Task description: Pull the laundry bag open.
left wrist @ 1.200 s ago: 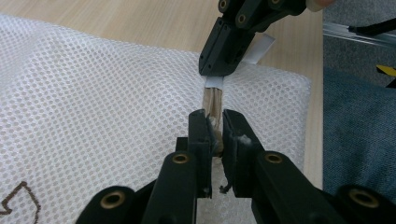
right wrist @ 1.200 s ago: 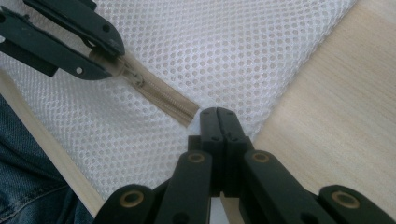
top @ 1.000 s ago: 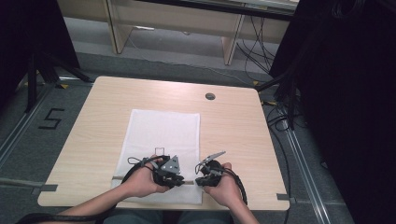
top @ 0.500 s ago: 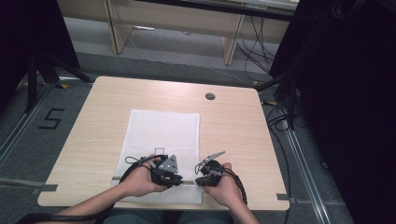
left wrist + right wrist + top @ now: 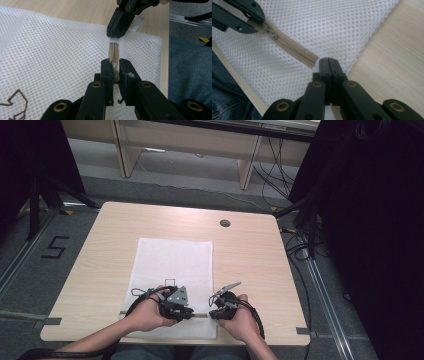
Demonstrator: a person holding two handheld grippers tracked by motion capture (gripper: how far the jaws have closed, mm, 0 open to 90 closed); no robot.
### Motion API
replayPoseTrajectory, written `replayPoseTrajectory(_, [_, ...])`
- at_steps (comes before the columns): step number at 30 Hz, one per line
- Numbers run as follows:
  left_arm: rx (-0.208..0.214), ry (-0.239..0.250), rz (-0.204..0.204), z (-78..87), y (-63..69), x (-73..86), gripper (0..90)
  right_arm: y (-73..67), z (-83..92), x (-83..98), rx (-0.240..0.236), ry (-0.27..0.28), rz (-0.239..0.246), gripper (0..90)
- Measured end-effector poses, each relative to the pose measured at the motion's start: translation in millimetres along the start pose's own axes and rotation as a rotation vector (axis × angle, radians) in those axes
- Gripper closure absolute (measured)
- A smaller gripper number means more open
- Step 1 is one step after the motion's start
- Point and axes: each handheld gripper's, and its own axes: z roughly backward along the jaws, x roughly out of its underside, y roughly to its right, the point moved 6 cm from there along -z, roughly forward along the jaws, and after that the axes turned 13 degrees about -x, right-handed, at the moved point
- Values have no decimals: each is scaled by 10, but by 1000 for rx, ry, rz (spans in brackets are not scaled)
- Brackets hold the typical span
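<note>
Table (image 5: 125,235): light wood top, runs from 9 to 3 o'clock across the middle of the high view, small dark round grommet (image 5: 225,223) near its far edge at about 1 o'clock from the table's centre.

Mesh bag (image 5: 172,262): white, rectangular, lying flat on the table, long side pointing to 12 o'clock; its near end reaches the table's front edge at 6 o'clock. In the left gripper view the honeycomb mesh covers everything from 9 to 12 o'clock, with a scrap of brown stitched outline at 8 o'clock.

Hands: left hand (image 5: 150,312) at 7 o'clock of the bag, right hand (image 5: 240,320) at 5 o'clock, both resting at the bag's near end, close beside each other, with black cables looping back over the wrists.

Left gripper (image 5: 114,67): jaws nearly together, nipped on the zipper's slider, a small tan piece showing between the pads. Grey three-cornered plate on top in the high view.

Right gripper (image 5: 328,65): jaws pressed tight together at the bag's corner, just at the closed end of the zipper, where the mesh meets bare wood at 3 o'clock. Whether a sliver of fabric is caught between the pads I cannot tell. In the left gripper view it appears at 12 o'clock, tip on a white tab at the zipper's far end.

Zipper (image 5: 292,48): beige tape, runs straight between the two grippers along the bag's near edge; in the right gripper view it runs from 10 o'clock towards centre.
</note>
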Motion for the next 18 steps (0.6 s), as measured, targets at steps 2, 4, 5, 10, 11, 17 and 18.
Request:
replayPoseTrajectory(2, [2, 1, -1, 3, 2, -1, 819, 2, 0, -2, 4, 2, 2, 900])
replayPoseTrajectory(4, [2, 0, -4, 8, -3, 1, 819, 5, 0, -1, 3, 1, 1, 900])
replayPoseTrajectory(5, [1, 7, -11, 9, -12, -1, 819, 5, 1, -1, 0, 2, 3, 900])
replayPoseTrajectory(10, [5, 6, 2, 11, -7, 7, 819, 6, 0, -1, 0, 1, 3, 900])
replayPoseTrajectory(11, [6, 8, 3, 11, -6, 5, 819, 6, 0, 0, -1, 1, 4, 900])
replayPoseTrajectory(17, [4, 10, 5, 28, -1, 16, 819, 1, -2, -2, 5, 1, 7, 900])
replayPoseTrajectory(18, [4, 13, 13, 34, -1, 23, 819, 1, -2, -2, 6, 1, 6, 900])
